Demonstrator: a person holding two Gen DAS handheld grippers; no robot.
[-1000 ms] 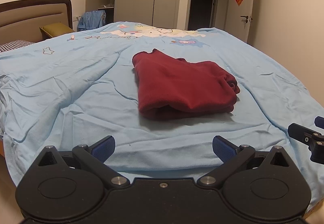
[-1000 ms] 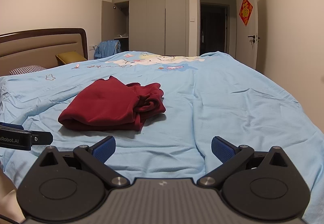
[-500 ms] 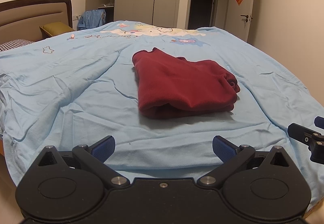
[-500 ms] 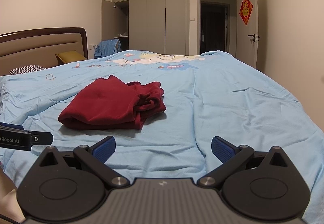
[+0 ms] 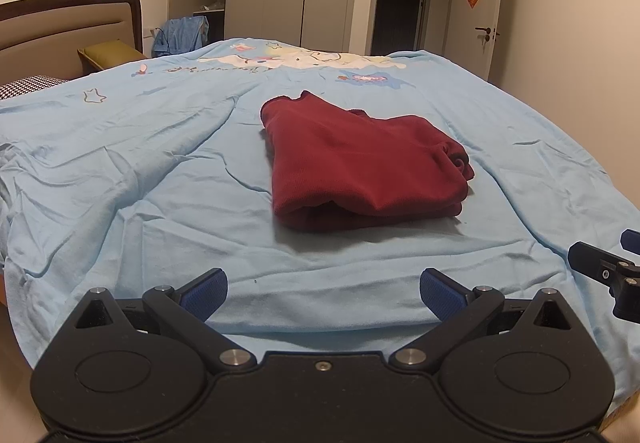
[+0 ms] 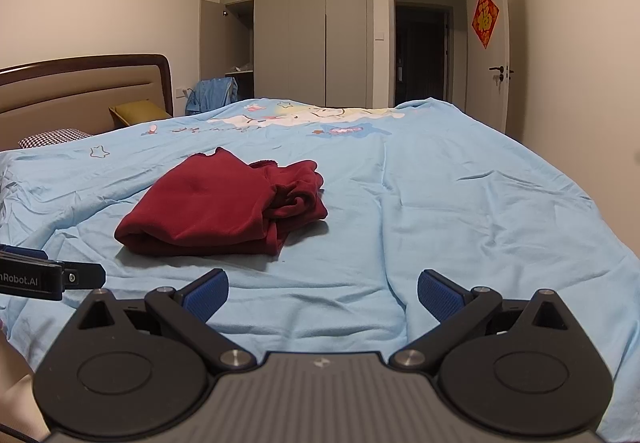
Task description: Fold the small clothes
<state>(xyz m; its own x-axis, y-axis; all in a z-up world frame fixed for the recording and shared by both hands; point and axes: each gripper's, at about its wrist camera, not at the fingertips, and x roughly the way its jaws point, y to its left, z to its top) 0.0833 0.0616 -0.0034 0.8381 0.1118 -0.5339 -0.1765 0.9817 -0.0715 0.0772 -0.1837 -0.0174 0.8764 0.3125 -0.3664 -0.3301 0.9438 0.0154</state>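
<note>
Left wrist view showed the left gripper (image 5: 323, 291) spread wide and empty before a folded red garment (image 5: 360, 163) on the bed (image 5: 140, 183); the right gripper (image 6: 322, 291) was likewise agape (its tip cut off at that view's edge).

The garment (image 5: 360, 159) is dark red. The sheet (image 5: 140, 179) is pale blue with cartoon prints. A pillow (image 6: 54, 136) is black-and-white houndstooth. The cushion (image 6: 138, 110) is olive; the door ornament (image 6: 485, 19) red and gold.
</note>
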